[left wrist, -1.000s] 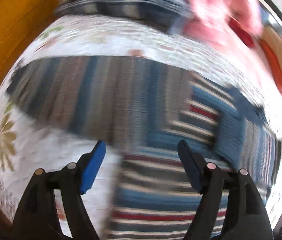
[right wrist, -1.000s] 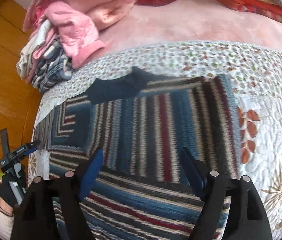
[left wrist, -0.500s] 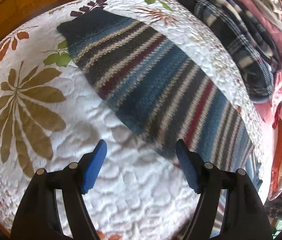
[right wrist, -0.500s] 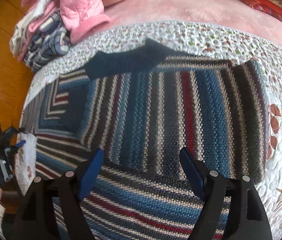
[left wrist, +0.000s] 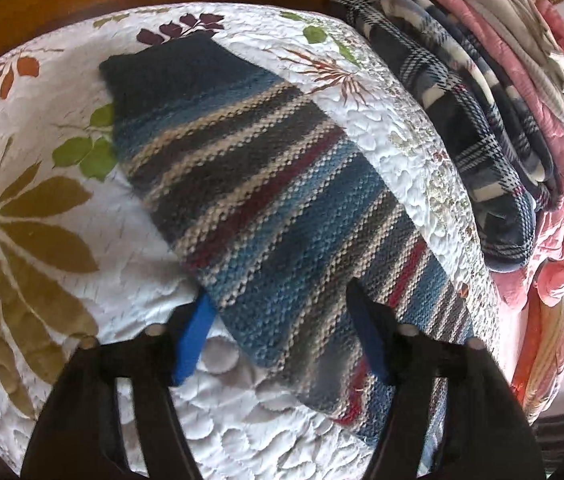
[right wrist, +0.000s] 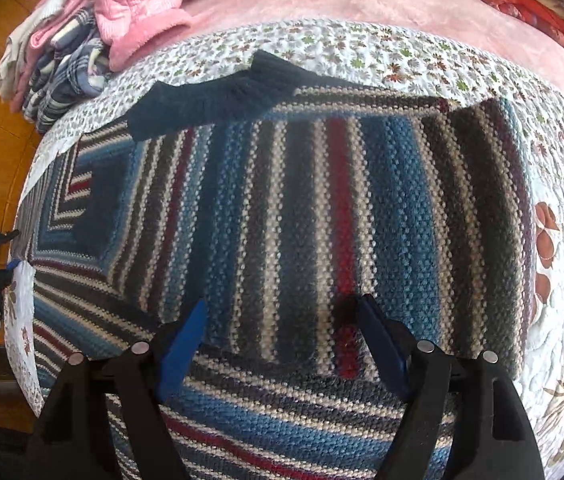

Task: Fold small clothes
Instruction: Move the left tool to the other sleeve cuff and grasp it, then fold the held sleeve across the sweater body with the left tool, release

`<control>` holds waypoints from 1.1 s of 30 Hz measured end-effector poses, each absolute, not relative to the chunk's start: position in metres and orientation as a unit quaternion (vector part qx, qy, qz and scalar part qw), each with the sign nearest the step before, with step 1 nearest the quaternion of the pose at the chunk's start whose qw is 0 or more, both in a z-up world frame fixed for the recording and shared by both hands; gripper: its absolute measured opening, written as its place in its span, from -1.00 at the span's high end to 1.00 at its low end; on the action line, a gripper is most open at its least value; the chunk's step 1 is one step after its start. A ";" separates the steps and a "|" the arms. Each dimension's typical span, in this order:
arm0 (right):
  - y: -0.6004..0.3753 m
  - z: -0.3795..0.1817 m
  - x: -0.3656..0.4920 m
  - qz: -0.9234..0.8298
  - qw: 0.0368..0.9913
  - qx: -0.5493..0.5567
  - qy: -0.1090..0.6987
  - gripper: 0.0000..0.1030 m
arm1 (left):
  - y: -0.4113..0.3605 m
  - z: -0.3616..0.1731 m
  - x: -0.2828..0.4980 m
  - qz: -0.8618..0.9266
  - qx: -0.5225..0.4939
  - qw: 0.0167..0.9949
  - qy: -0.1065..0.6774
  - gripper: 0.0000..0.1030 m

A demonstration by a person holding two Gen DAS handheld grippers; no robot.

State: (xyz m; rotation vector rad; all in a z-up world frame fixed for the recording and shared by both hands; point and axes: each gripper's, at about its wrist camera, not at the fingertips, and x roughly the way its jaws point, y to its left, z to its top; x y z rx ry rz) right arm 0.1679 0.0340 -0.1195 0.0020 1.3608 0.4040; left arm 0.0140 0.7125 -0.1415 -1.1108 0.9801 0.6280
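Striped knit sweater (right wrist: pixel 302 208) flat on quilt (left wrist: pixel 62 280), one sleeve (left wrist: pixel 242 200) out, not folded in yet. My L gripper (left wrist: pixel 282 336) & R gripper (right wrist: pixel 282 340) both spread, empty. Folded stack (left wrist: pixel 482 120) beside.

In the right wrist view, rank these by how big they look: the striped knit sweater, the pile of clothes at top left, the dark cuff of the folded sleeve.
1. striped knit sweater: fills most of the view, though it is also nearest the camera.
2. pile of clothes: partly cut off by the frame edge.
3. dark cuff.
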 end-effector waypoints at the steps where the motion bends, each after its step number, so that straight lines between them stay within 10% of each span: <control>1: 0.034 -0.120 0.168 0.185 0.759 0.000 0.624 -0.51 | 0.713 -0.142 0.015 0.277 -0.502 0.692 0.438 0.43; 7: 0.038 -0.119 0.167 0.185 0.761 -0.011 0.622 -0.50 | 0.708 -0.127 0.020 0.264 -0.492 0.716 0.420 0.71; 33: 0.028 -0.118 0.172 0.167 0.767 -0.010 0.620 -0.49 | 0.535 -0.046 0.114 0.040 -0.394 0.809 0.435 0.75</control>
